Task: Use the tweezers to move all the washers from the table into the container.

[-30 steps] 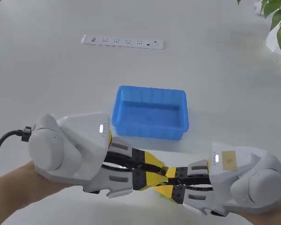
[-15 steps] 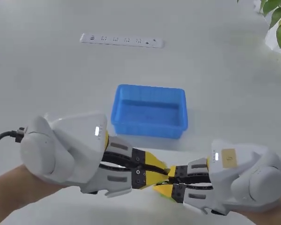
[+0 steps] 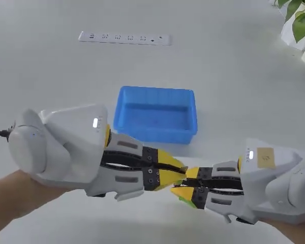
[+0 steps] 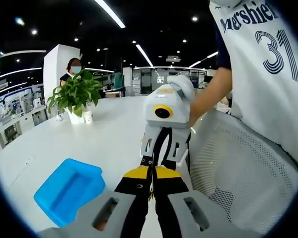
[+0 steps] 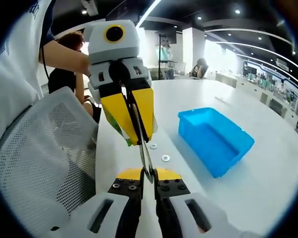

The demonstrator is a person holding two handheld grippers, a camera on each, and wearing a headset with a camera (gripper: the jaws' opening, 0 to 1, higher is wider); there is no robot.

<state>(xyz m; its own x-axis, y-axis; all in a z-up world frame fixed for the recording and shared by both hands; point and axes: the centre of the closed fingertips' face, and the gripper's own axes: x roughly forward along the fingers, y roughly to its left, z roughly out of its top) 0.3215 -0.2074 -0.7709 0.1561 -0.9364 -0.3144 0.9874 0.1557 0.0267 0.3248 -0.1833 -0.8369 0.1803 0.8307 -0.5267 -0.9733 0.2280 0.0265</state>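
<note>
The left gripper (image 3: 179, 173) and the right gripper (image 5: 149, 174) meet tip to tip just in front of the person, low in the head view. A pair of thin steel tweezers (image 5: 143, 144) runs between them. In the right gripper view one end sits between the left gripper's yellow pads and the other end between the right gripper's own jaws. Both pairs of jaws stand narrow, pressed on the tweezers.

2 washers (image 5: 165, 158) lie flat on the white table (image 3: 234, 76), close together, just beside the tweezers and short of the blue container (image 3: 155, 114). The container stands upright beyond the grippers, and I can make out no washer in it.

A white power strip (image 3: 124, 38) lies farther back; its markings are too small to read. A potted plant (image 4: 74, 94) stands at the table's far edge. The person's white shirt (image 4: 258, 59) bears a dark "31" and cut-off lettering reading "ershie". A small yellow sticker (image 3: 265, 157) on the right gripper's housing has a mark I cannot read. A mesh chair back (image 4: 238, 168) is beside the person.
</note>
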